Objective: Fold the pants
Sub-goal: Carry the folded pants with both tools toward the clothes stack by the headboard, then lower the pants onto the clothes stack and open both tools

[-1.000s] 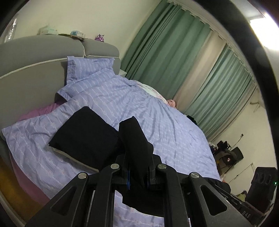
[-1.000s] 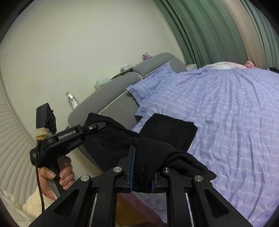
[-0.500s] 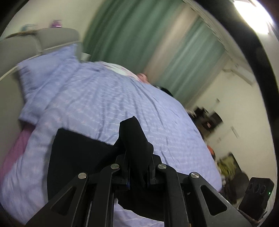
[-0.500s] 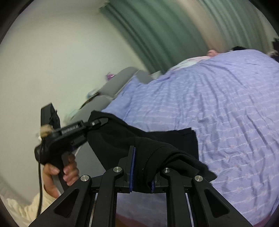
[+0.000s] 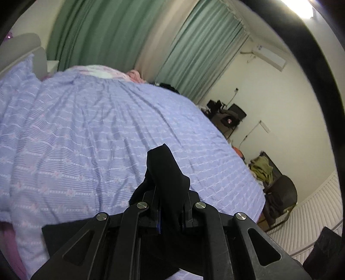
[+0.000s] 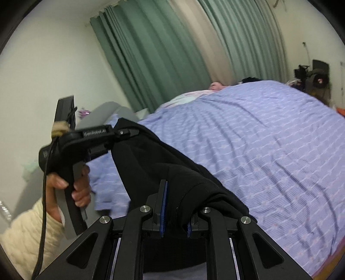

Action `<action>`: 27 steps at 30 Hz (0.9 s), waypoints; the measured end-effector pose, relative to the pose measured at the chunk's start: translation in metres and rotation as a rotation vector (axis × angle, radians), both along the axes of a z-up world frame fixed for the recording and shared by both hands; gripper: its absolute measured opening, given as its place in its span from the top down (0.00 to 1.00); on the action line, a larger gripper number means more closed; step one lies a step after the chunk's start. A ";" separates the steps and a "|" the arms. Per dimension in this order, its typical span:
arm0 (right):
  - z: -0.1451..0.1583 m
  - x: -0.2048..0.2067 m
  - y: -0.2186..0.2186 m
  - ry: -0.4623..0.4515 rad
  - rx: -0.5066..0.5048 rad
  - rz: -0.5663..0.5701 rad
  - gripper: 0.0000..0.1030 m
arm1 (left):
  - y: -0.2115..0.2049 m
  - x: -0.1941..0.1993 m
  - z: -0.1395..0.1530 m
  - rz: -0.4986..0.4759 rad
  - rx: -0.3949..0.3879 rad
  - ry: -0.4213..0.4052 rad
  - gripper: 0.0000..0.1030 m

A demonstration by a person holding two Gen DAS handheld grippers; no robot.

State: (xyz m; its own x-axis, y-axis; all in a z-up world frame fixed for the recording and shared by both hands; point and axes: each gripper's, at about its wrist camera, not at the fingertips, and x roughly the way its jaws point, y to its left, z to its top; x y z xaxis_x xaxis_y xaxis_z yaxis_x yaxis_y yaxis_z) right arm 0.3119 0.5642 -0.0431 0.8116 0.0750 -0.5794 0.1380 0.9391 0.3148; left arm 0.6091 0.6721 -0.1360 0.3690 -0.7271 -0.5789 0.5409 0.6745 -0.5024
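Black left gripper (image 6: 127, 133) with silver screws, white lettering, black cable (image 6: 44, 193); cream knit sleeve (image 6: 23, 232).

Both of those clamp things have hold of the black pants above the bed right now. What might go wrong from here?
Two risks, as I judge it. The right gripper and the left gripper each pinch only a small bunch of the black pants, so the cloth may slip out. The fabric between them sags and creases, so laid on the purple bedspread it may fold crooked.

Dim, soft indoor light with fisheye warp

A ceiling lamp (image 5: 301, 8) glares up right of the tongs; curtains (image 6: 151, 53) beyond them smear with motion blur.
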 end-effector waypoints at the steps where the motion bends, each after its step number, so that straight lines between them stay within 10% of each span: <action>1: -0.005 0.006 0.003 0.010 -0.012 -0.016 0.86 | -0.003 0.008 -0.008 -0.009 0.016 0.011 0.87; 14: -0.155 0.030 0.069 0.415 0.287 -0.010 0.86 | 0.051 0.023 -0.144 0.007 0.238 0.242 0.87; 27: -0.221 0.046 0.131 0.620 0.378 0.058 0.86 | 0.100 0.047 -0.207 0.141 0.314 0.375 0.85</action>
